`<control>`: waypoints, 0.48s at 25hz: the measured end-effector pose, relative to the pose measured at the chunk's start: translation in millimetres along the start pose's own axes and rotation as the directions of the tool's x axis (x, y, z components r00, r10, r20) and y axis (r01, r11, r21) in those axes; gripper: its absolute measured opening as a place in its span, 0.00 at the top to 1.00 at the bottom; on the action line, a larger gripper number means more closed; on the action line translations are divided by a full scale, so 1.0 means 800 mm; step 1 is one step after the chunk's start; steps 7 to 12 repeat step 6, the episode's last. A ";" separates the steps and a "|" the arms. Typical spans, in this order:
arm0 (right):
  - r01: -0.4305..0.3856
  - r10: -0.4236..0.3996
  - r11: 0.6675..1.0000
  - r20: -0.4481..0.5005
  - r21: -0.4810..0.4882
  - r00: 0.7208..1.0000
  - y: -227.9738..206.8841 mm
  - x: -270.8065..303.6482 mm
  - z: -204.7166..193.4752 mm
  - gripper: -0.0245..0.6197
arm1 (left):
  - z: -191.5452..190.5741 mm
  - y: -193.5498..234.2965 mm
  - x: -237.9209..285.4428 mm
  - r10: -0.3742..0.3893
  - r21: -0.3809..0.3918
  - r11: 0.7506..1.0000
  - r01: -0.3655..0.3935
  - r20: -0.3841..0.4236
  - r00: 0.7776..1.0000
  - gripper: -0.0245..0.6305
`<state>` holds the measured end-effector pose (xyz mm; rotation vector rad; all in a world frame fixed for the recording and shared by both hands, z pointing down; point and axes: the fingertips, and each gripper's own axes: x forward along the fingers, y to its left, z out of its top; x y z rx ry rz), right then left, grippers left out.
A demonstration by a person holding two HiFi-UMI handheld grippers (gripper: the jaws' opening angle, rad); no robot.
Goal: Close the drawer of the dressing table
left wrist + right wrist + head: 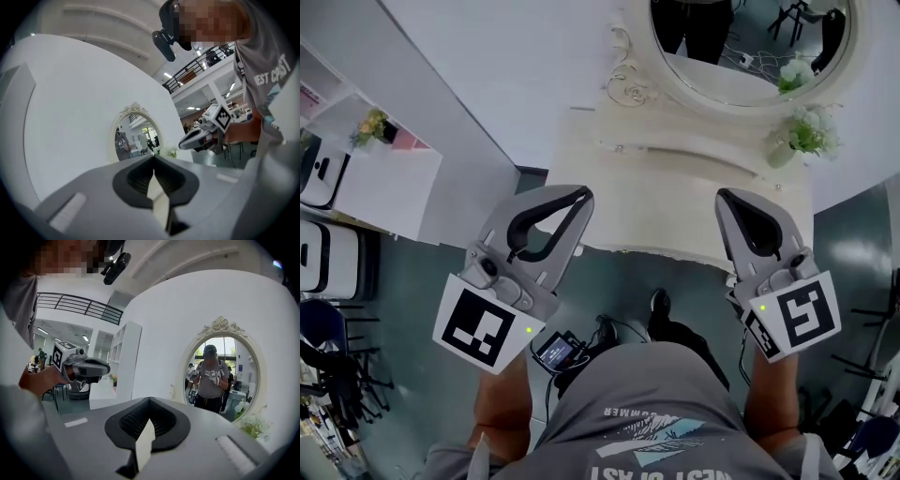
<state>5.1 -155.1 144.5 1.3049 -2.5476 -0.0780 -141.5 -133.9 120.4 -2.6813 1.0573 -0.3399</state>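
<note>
You wear a grey T-shirt (628, 394) with pale print and short sleeves. Your left claw (578, 199) and right claw (727, 199) have light grey shells with black lining, a small green light, and a white cube (483, 325) with black square markers.

Bright, even light on the wall (487, 75); fisheye edges dark, curved.

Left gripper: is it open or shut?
Shut. The left gripper shows its two jaws touching in its own view, with no gap and nothing between them.
</note>
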 end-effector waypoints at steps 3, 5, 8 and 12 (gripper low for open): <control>0.015 -0.015 1.000 0.009 -0.009 1.000 0.009 -0.007 0.009 0.96 | 0.004 0.001 -0.016 -0.003 0.018 1.000 0.003 0.008 1.000 0.96; 0.029 -0.029 0.999 0.016 -0.014 0.999 0.014 -0.011 0.013 0.96 | 0.007 0.003 -0.024 -0.006 0.027 1.000 0.005 0.018 1.000 0.96; 0.037 -0.037 0.999 0.019 -0.016 0.999 0.017 -0.013 0.015 0.96 | 0.008 0.004 -0.028 -0.007 0.030 1.000 0.006 0.023 1.000 0.96; 0.037 -0.037 0.999 0.019 -0.016 0.999 0.017 -0.013 0.015 0.96 | 0.008 0.004 -0.028 -0.007 0.030 1.000 0.006 0.023 1.000 0.96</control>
